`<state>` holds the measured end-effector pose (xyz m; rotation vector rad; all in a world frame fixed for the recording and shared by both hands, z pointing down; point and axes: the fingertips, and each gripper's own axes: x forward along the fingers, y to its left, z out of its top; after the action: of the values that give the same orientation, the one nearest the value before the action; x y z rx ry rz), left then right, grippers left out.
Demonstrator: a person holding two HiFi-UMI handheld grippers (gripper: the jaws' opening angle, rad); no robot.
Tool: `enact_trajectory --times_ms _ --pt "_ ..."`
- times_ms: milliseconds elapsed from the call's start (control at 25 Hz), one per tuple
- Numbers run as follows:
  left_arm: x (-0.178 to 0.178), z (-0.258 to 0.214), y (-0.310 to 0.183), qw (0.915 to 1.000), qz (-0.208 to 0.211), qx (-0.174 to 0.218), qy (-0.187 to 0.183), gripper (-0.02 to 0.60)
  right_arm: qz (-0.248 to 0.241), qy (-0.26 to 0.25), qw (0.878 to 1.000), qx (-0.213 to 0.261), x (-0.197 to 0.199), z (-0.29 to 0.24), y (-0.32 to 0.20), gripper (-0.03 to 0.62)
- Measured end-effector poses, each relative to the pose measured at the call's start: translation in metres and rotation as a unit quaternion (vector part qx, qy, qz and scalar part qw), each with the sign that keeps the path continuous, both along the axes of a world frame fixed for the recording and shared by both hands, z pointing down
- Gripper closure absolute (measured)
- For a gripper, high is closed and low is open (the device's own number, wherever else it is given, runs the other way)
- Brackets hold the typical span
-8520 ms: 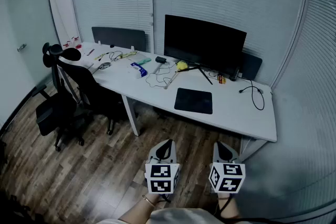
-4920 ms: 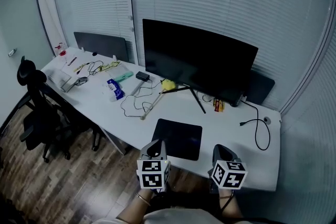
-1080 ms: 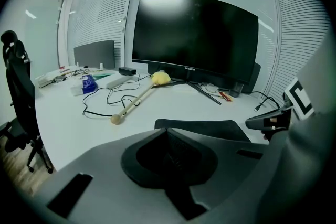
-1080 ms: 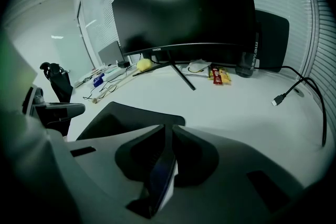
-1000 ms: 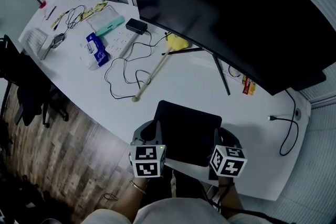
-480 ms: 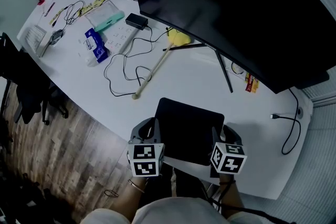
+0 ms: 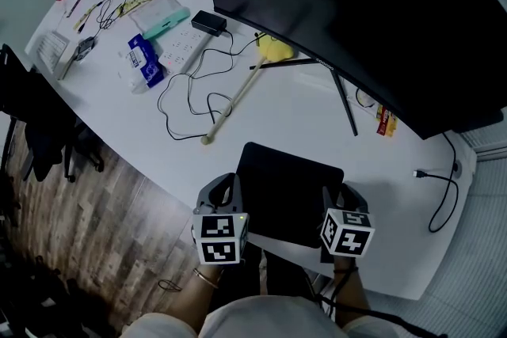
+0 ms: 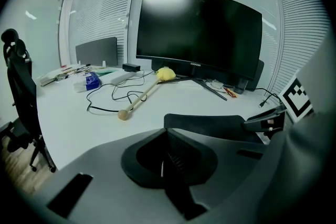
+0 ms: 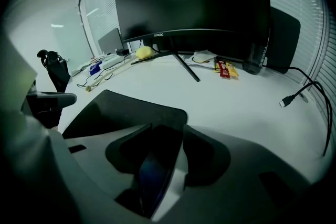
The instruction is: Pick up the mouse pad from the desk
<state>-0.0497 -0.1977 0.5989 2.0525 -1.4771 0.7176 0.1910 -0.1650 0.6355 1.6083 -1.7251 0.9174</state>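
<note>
Along the desk (image 7: 285, 111) edge the mouse pad (image 7: 289, 190) lies lengthwise, unmoved; left gripper (image 7: 228, 186) jaws together, right gripper (image 7: 337, 194) jaws opening at its side.

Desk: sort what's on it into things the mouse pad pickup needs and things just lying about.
Belongs to the job: mouse pad; desk it lies on.

Just lying about: monitor; yellow-headed stick; black adapter; teal case; blue packet; red-and-yellow packet.
</note>
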Motion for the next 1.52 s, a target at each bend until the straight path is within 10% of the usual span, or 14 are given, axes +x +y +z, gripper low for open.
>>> enact_trajectory --times_ms 1520 --pt "-0.001 -0.007 0.002 0.9999 -0.001 0.006 0.008 0.563 -0.02 -0.035 0.999 0.004 -0.018 -0.017 -0.004 0.54"
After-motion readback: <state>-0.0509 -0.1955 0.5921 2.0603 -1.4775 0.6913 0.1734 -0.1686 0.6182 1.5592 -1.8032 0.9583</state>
